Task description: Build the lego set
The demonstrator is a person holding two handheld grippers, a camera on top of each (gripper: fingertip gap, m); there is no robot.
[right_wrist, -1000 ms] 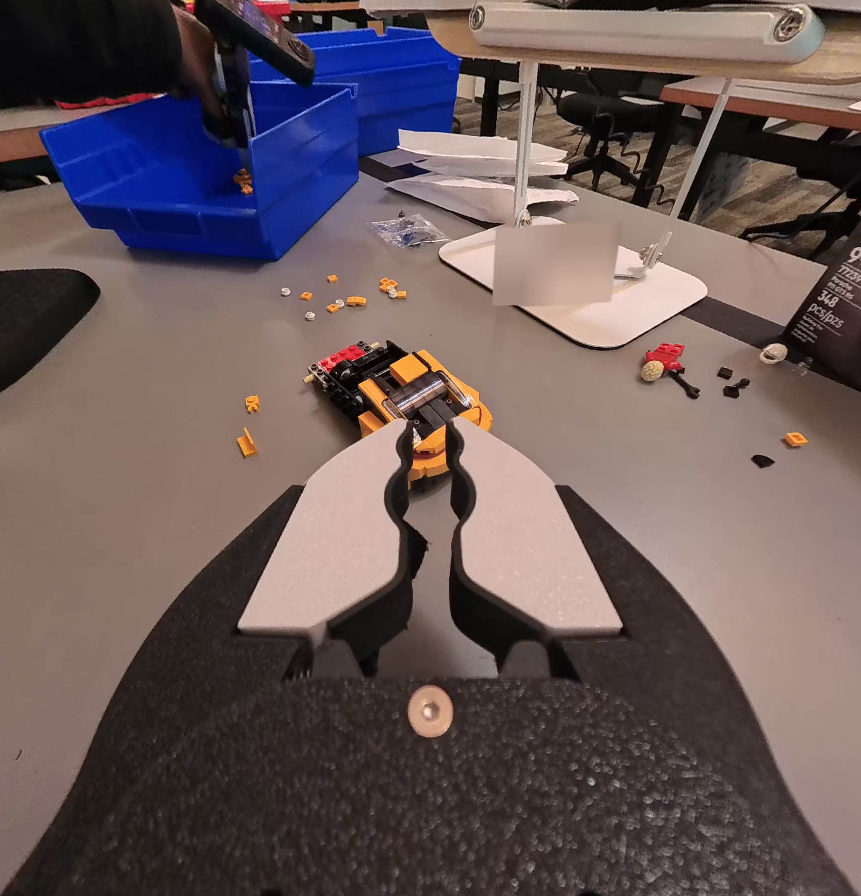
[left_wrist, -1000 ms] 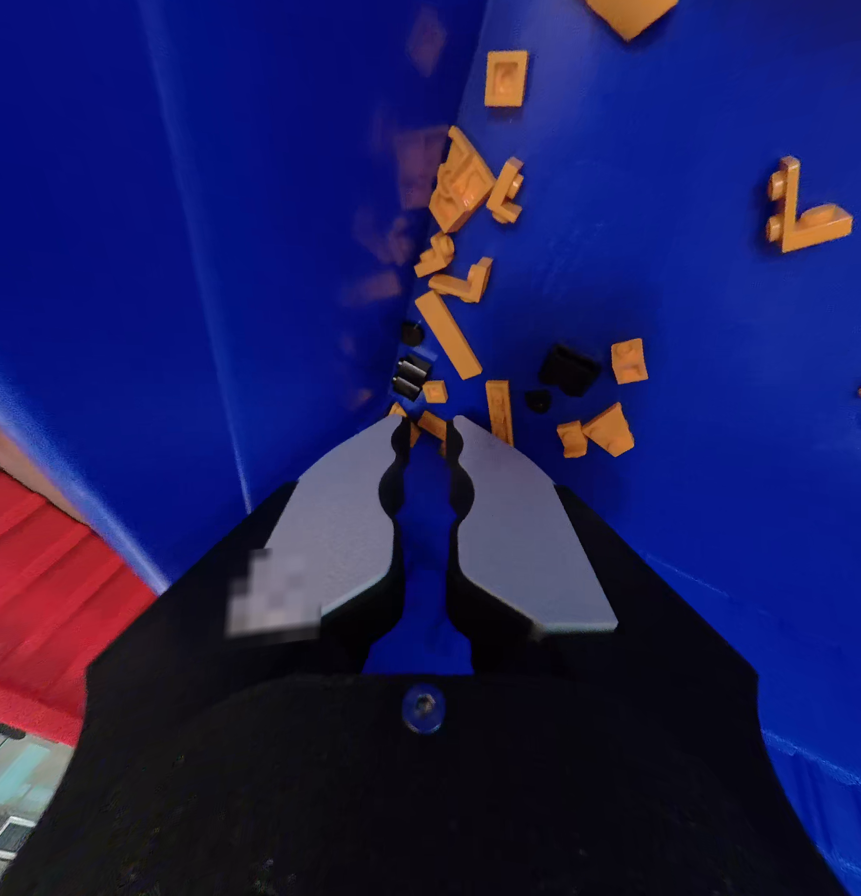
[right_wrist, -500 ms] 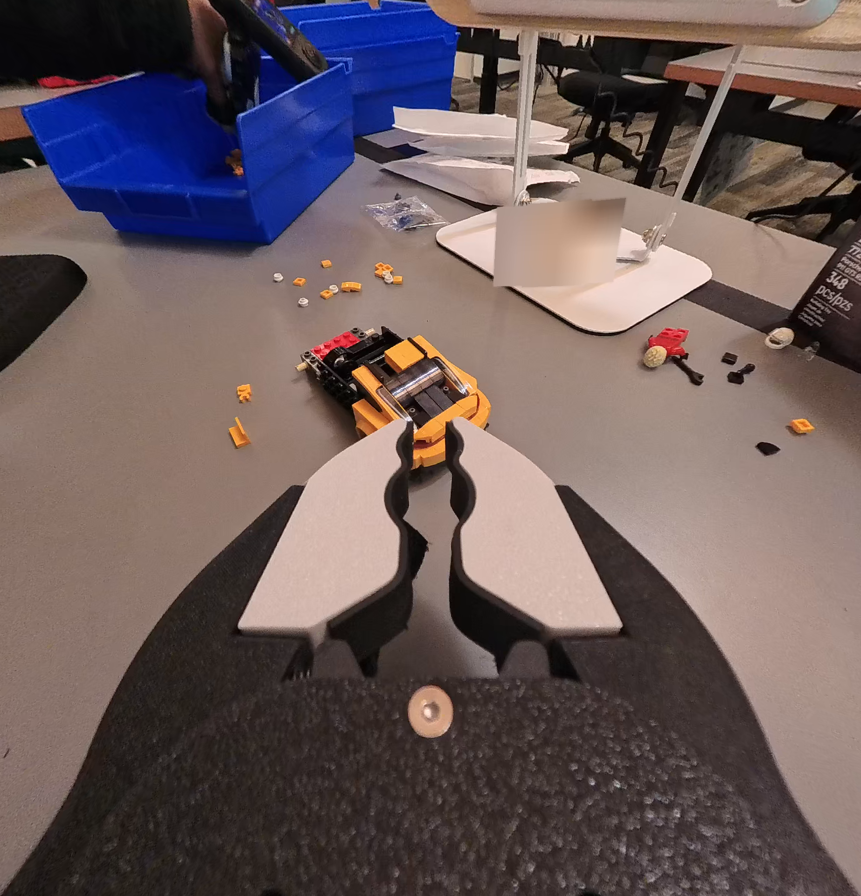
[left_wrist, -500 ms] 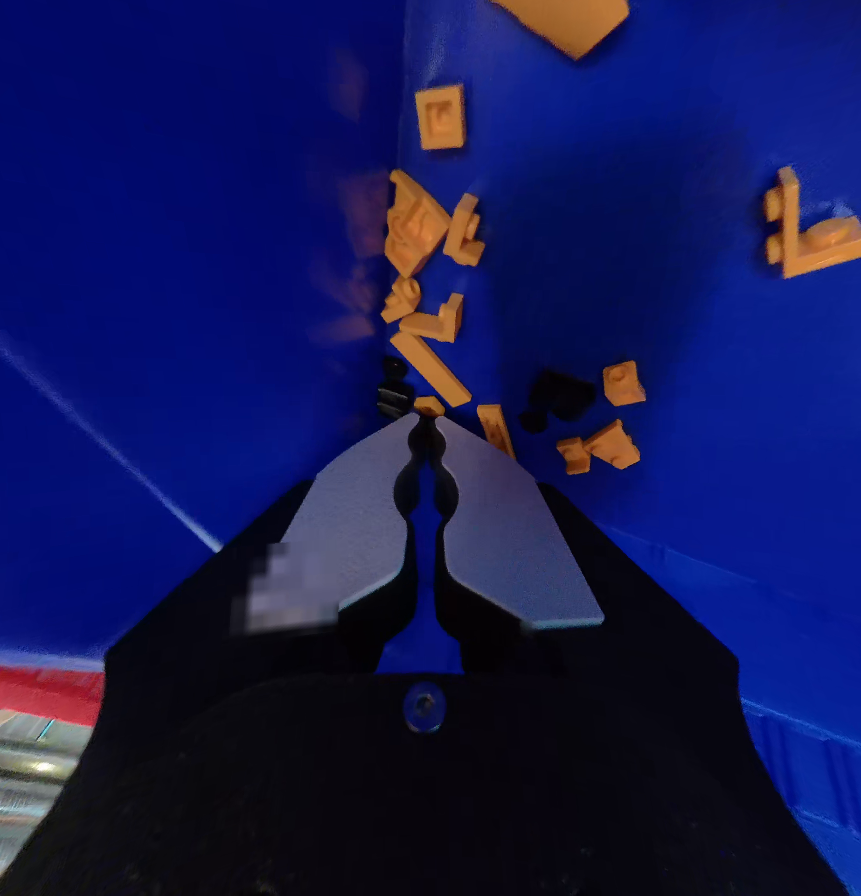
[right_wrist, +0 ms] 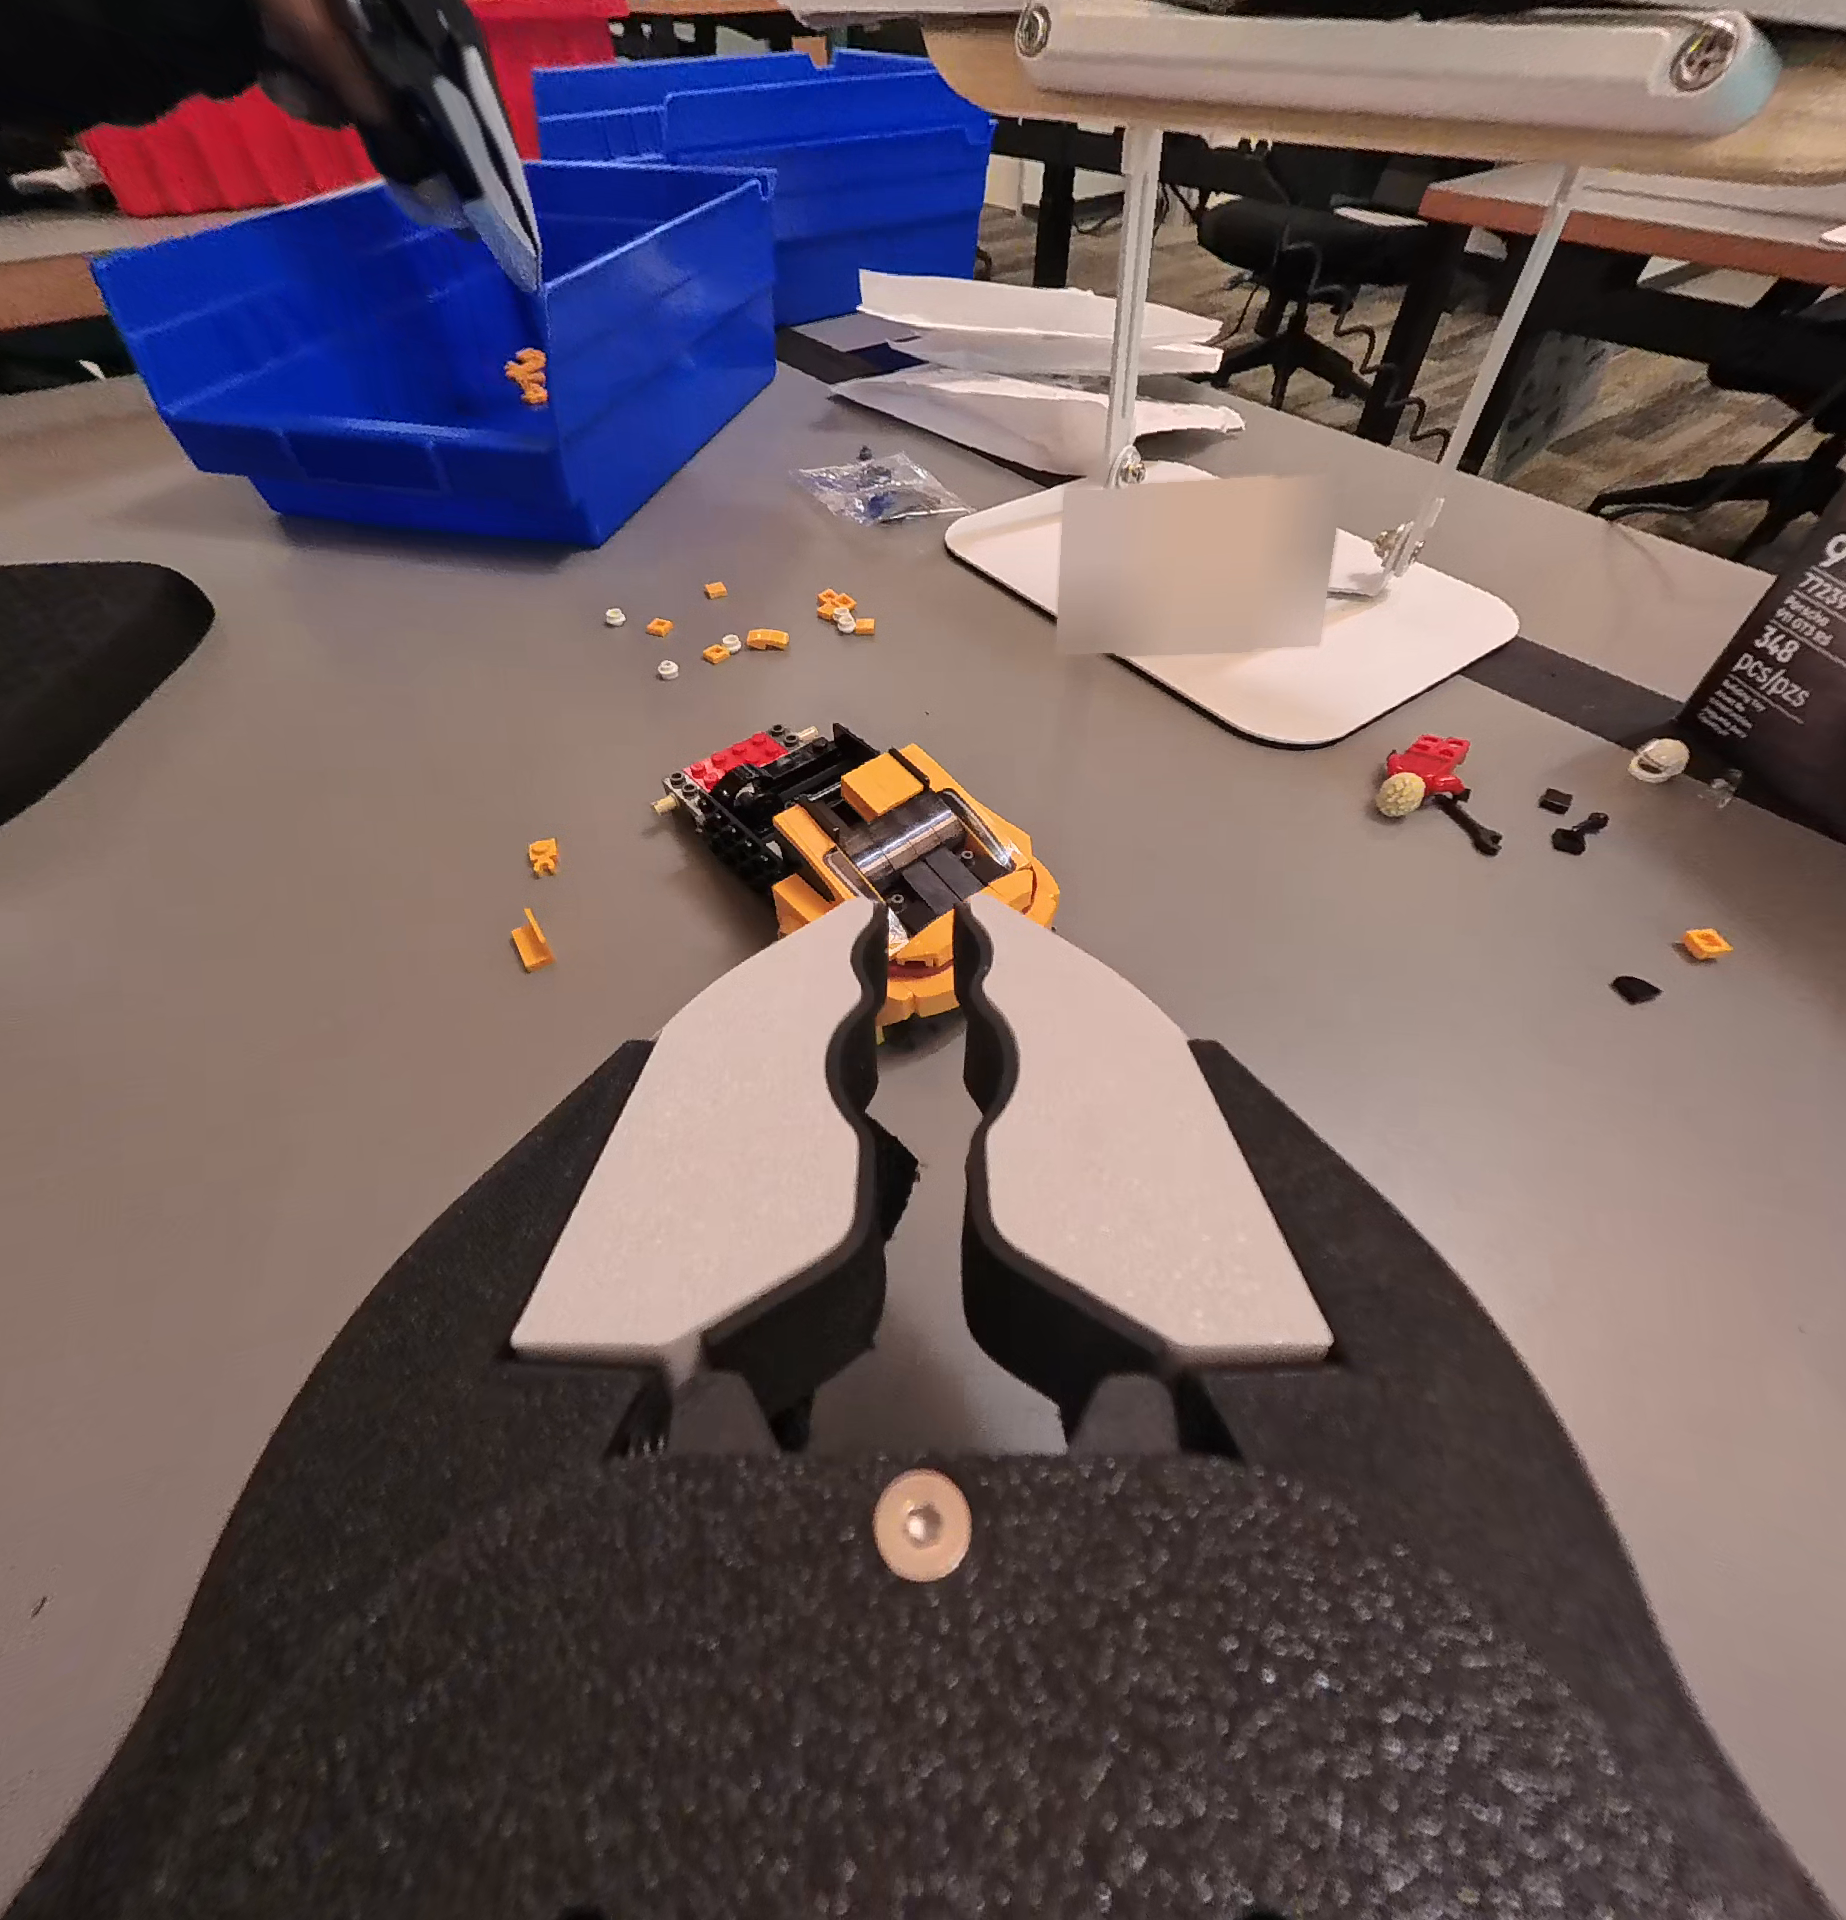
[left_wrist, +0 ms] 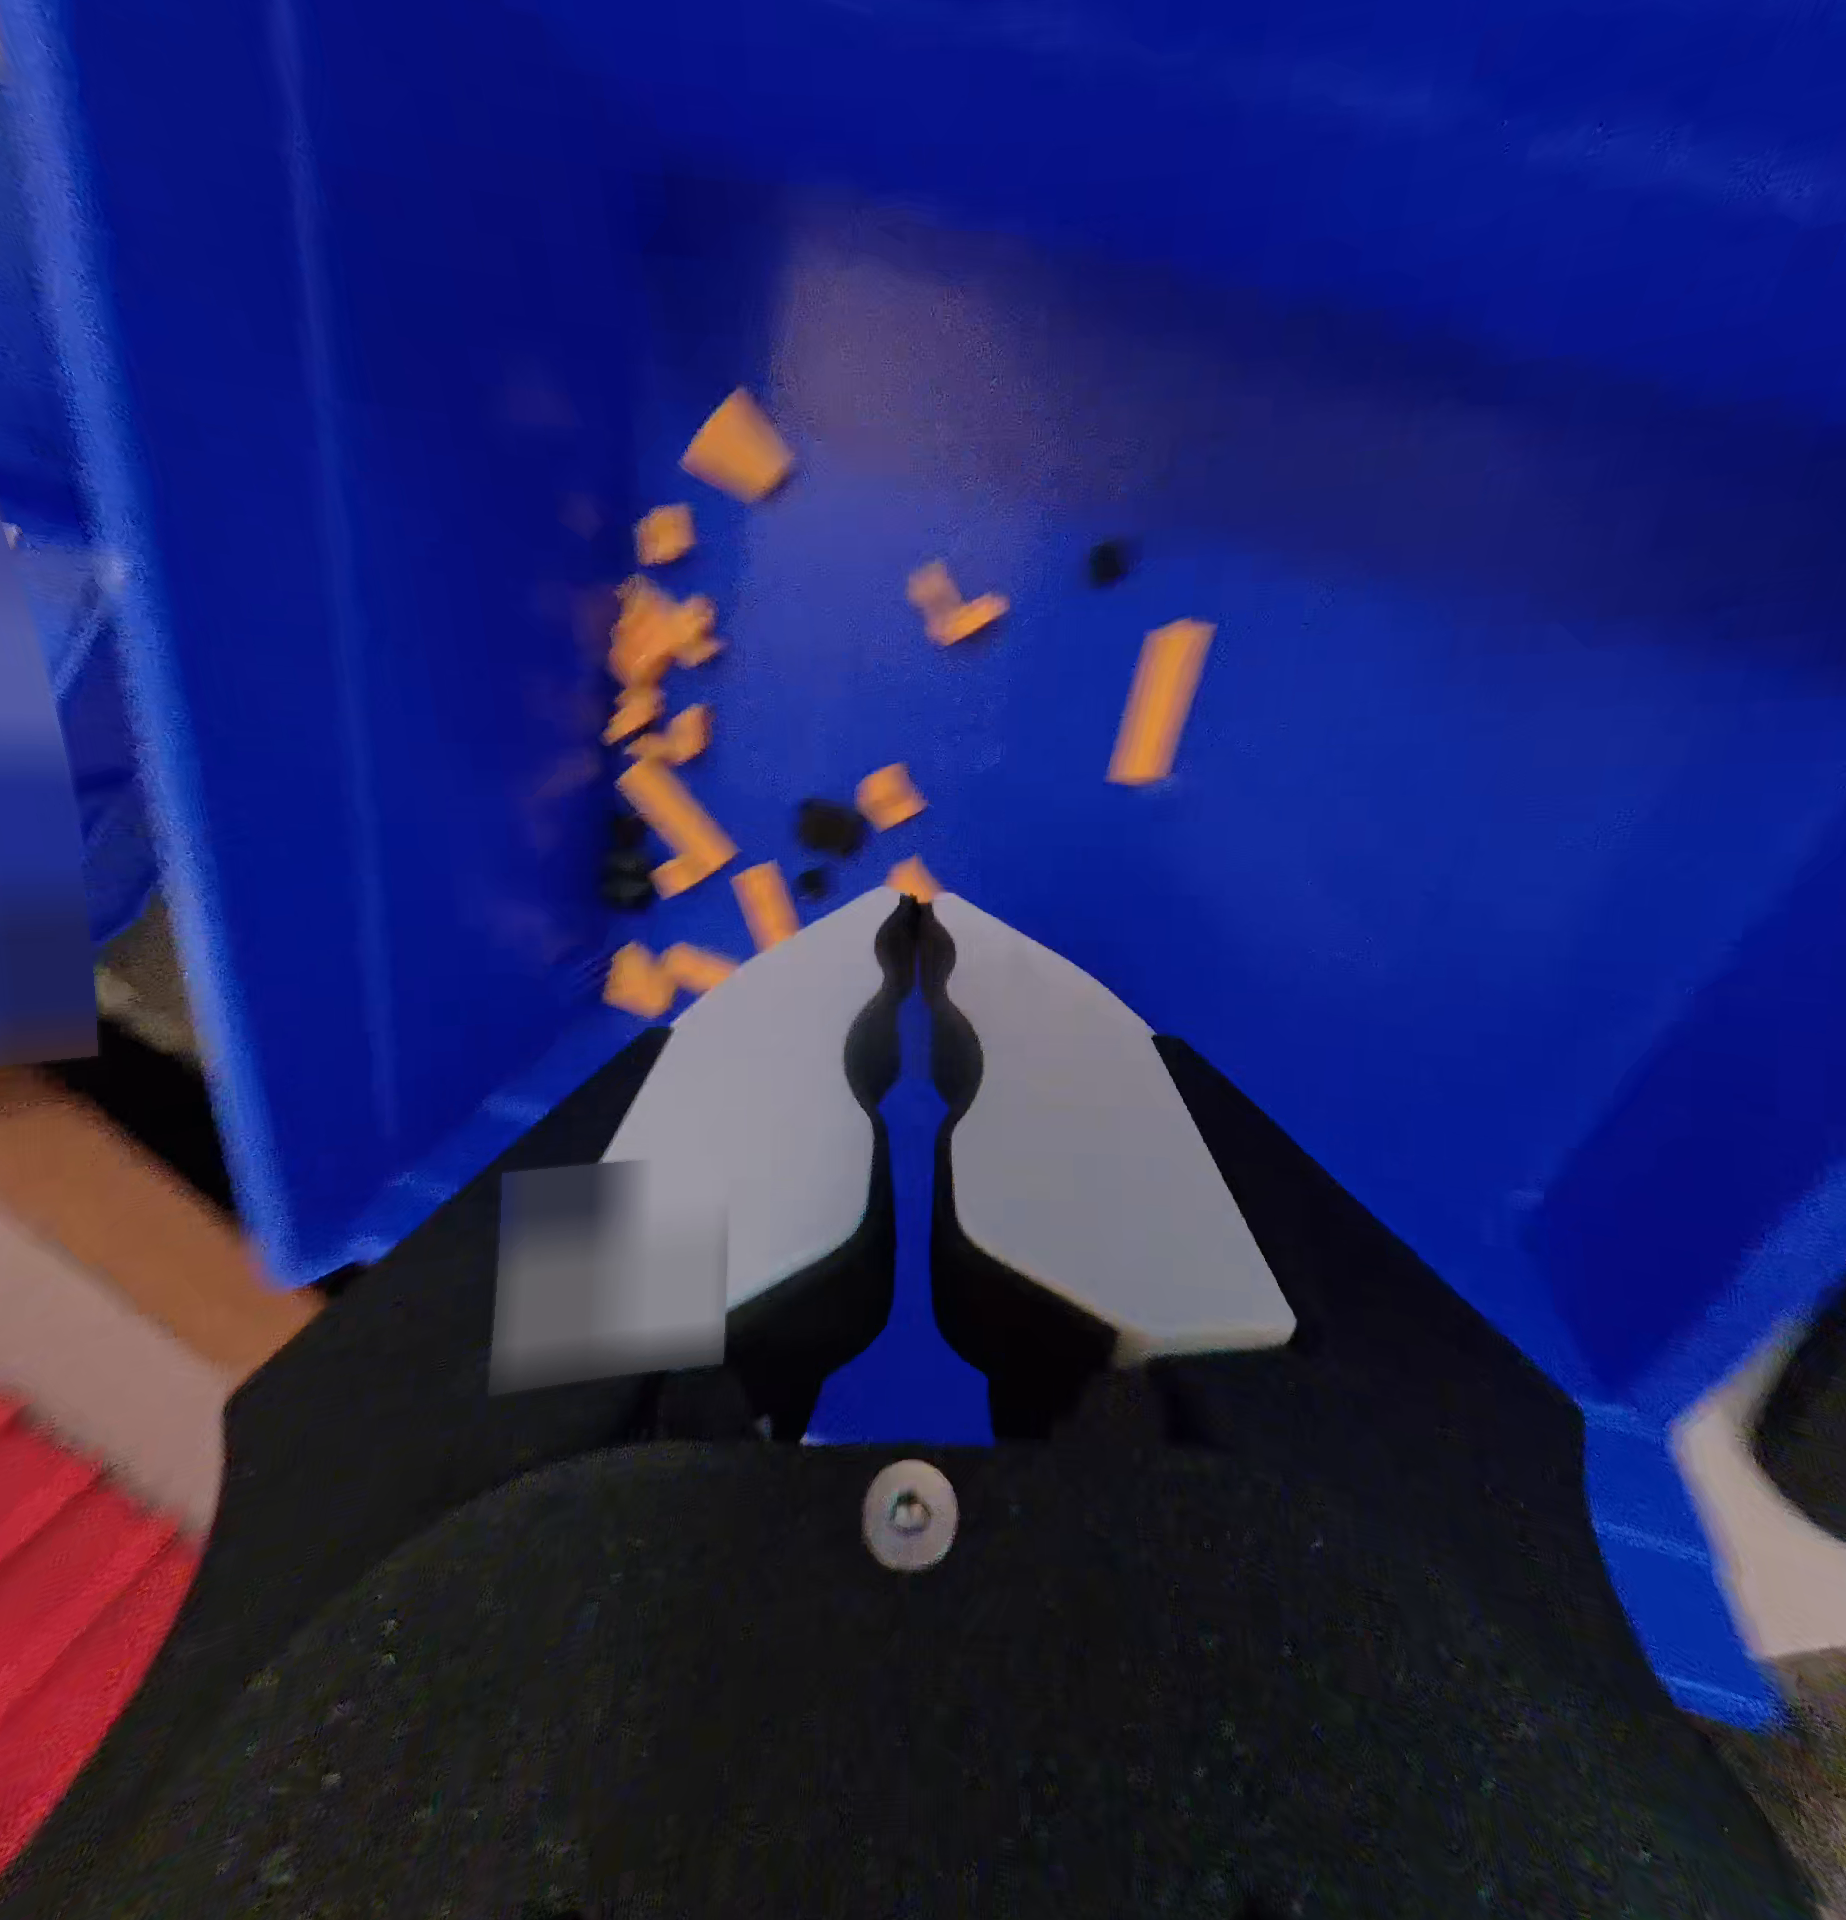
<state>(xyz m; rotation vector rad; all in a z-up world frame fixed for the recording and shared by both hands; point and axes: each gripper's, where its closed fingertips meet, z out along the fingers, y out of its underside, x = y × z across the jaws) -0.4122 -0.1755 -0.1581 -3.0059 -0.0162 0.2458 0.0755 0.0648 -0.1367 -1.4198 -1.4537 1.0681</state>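
Note:
My left gripper (left_wrist: 911,912) is shut on a small orange piece (left_wrist: 915,881) at its tips, above the floor of the blue bin (left_wrist: 1418,312). Several loose orange and black pieces (left_wrist: 680,821) lie along the bin's left wall. In the right wrist view the left gripper (right_wrist: 529,272) hangs over the blue bin (right_wrist: 462,488). My right gripper (right_wrist: 919,916) is narrowly open and empty, its tips at the nose of the half-built orange, black and red lego car (right_wrist: 898,821) on the grey table.
Small orange and white pieces (right_wrist: 753,634) lie beyond the car, two orange ones (right_wrist: 532,945) to its left. A white stand base (right_wrist: 1418,665), a black box (right_wrist: 1792,665), red and black bits (right_wrist: 1428,764), papers (right_wrist: 1033,343) and a second blue bin (right_wrist: 825,135) surround it. The gap from one gripper's tips to the other's is roughly 55 cm.
My left gripper closed on a small orange piece on the bin floor and lifted back, so more of the bin shows. My right gripper stayed at the car's nose.

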